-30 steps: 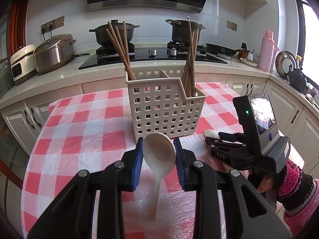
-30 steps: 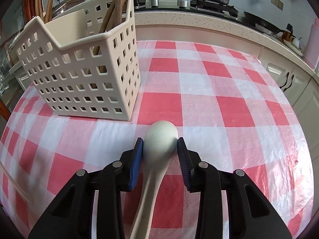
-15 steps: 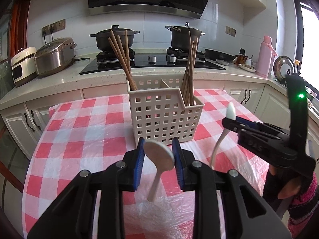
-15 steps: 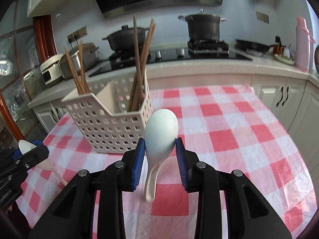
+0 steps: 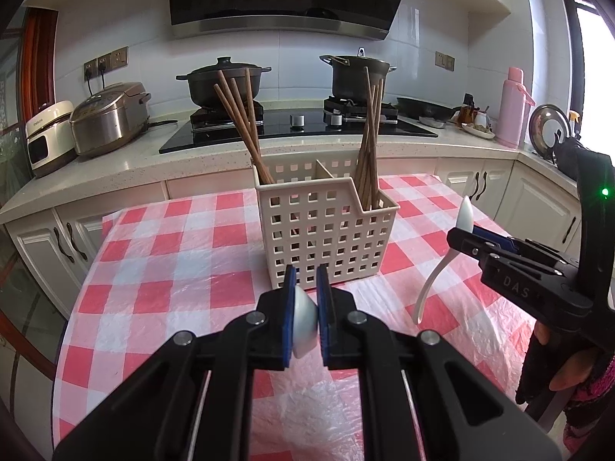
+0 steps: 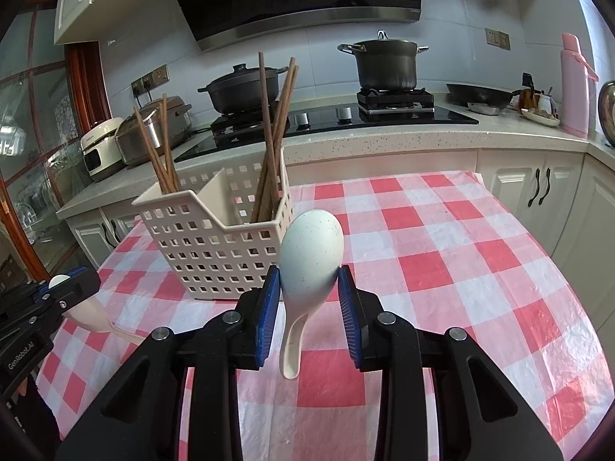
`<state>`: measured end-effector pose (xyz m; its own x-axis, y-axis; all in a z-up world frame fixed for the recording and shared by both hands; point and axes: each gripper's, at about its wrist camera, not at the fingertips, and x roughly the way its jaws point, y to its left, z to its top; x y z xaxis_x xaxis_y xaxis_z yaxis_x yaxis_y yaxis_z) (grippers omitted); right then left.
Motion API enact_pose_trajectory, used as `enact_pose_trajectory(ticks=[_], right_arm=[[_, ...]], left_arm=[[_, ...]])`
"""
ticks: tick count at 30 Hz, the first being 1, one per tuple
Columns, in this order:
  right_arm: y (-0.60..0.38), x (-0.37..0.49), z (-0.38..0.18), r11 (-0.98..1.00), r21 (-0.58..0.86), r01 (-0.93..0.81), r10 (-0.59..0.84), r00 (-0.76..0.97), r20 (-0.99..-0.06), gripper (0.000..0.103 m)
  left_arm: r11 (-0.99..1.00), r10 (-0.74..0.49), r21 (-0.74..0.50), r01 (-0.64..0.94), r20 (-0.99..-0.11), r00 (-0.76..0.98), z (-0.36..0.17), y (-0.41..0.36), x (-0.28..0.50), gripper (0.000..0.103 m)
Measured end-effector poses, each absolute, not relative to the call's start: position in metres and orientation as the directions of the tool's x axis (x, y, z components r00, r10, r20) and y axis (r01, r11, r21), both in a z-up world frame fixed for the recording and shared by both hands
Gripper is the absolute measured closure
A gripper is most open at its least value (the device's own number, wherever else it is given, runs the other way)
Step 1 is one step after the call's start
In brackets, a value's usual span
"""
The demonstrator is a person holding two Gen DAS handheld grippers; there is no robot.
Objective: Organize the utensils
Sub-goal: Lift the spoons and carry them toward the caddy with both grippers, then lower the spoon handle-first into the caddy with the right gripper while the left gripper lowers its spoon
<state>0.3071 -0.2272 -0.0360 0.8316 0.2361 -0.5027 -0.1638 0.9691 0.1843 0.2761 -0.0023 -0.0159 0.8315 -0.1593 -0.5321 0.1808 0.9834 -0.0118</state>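
A cream slotted basket (image 5: pixel 326 230) stands mid-table with brown chopsticks (image 5: pixel 238 115) in its left and right compartments. My left gripper (image 5: pixel 306 282) hangs in front of it, its jaws closing tight on a cream spoon (image 5: pixel 303 322) turned edge-on, pads pressing both sides. From the right wrist view, the same basket (image 6: pixel 215 246) sits ahead and to the left. My right gripper (image 6: pixel 309 288) is shut on the bowl of a pale blue speckled spoon (image 6: pixel 311 253), lifted above the cloth with its handle hanging down. The left gripper (image 6: pixel 65 288) shows at the left edge.
The table wears a red-and-white checked cloth (image 5: pixel 173 269) under clear plastic. Behind it runs a counter (image 5: pixel 115 161) with a hob, two black pots, a rice cooker (image 5: pixel 107 119) and a pink flask (image 5: pixel 513 107). A person's hand in a knitted sleeve (image 5: pixel 592 395) holds the right gripper.
The left jaws narrowed and the cream spoon turned from face-on to edge-on between the pads. The right gripper rose off the table with its spoon and tilted up.
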Motion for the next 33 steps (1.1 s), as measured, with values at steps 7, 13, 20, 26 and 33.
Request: enact_pose_trajectory(ticks=[7,13,20,26,33], right_arm=[[-0.224,0.297,-0.017,0.963,0.187,-0.193,0.260,0.849,-0.461,0.073],[-0.218,0.294,-0.002,0.958,0.183,-0.222,0.281,0.856,-0.434,0.073],[-0.211,0.301,0.016,0.956,0.164,-0.244,0.291,0.864,-0.410,0.073],[-0.204,0.308,0.032,0.955,0.138,-0.261,0.295,0.872,-0.390,0.073],[-0.202,0.325,0.052,0.956,0.117,-0.268,0.292,0.887,-0.359,0.073]], left_arm=[[0.978,-0.186,-0.012,0.209,-0.506,0.842,-0.006,-0.006,0.270,0.093],[0.975,-0.199,-0.017,0.220,-0.502,0.841,0.004,-0.007,0.271,0.093],[0.972,-0.213,-0.013,0.236,-0.477,0.852,0.028,-0.007,0.277,0.093],[0.968,-0.240,-0.044,0.248,-0.462,0.854,0.058,-0.003,0.293,0.093],[0.962,-0.266,-0.062,0.266,-0.435,0.860,0.099,-0.003,0.309,0.093]])
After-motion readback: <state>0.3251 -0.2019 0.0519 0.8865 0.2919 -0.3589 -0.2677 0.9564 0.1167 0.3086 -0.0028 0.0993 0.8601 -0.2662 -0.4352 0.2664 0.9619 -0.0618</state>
